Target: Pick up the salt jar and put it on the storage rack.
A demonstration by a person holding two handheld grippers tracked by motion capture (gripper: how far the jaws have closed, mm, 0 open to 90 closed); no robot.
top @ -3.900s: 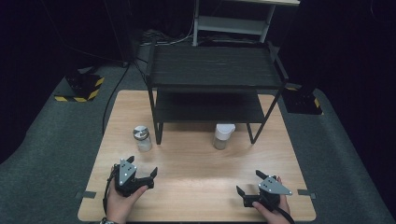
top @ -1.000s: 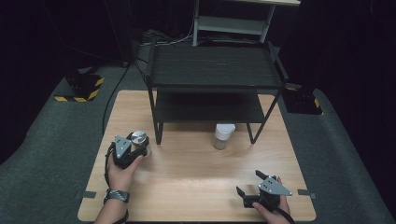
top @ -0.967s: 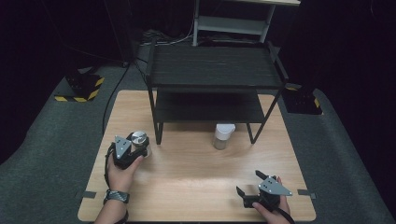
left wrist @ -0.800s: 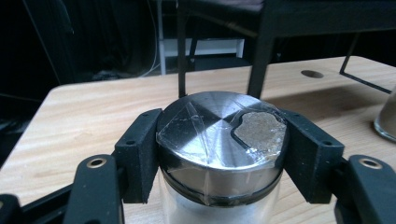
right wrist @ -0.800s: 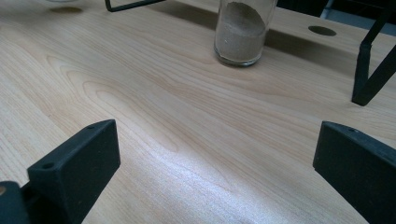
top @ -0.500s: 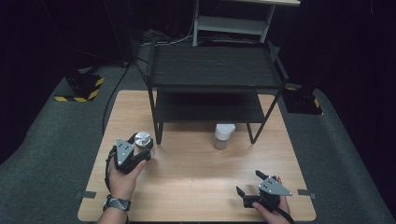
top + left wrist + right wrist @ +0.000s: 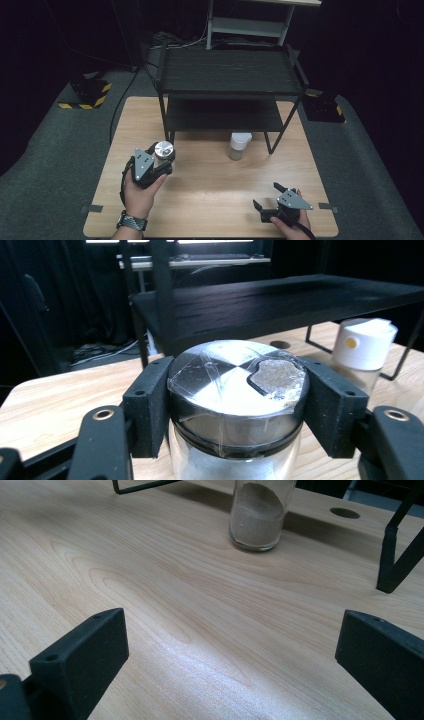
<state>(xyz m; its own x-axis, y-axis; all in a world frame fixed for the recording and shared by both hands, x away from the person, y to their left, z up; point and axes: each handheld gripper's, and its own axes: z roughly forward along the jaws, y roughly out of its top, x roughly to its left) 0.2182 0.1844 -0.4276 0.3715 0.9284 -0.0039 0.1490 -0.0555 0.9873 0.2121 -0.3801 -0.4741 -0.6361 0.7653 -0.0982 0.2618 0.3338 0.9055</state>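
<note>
The left gripper (image 7: 159,161) is clamping a glass jar (image 7: 235,410) just under its silver lid (image 7: 237,375), one jaw pressing each side. In the high view this jar (image 7: 163,149) is sitting at the left of the table (image 7: 210,200), just in front of the left leg of a black rack (image 7: 230,75), with the left hand (image 7: 142,187) wrapping the gripper from behind. Clear tape is wrinkling across the lid, and a patch of grainy tan matter is showing on its top; what fills the jar below cannot be told.

A second jar (image 7: 239,145) with a white cap (image 7: 365,342) is standing well apart to the right, at the front edge of the rack's lower shelf. In the right gripper view it (image 7: 260,512) is holding tan powder heaped higher on one side.

The right gripper (image 7: 269,197) is resting near the table's front right corner in the right hand (image 7: 292,227), its jaws spread wide over bare wood, gripping nothing.
</note>
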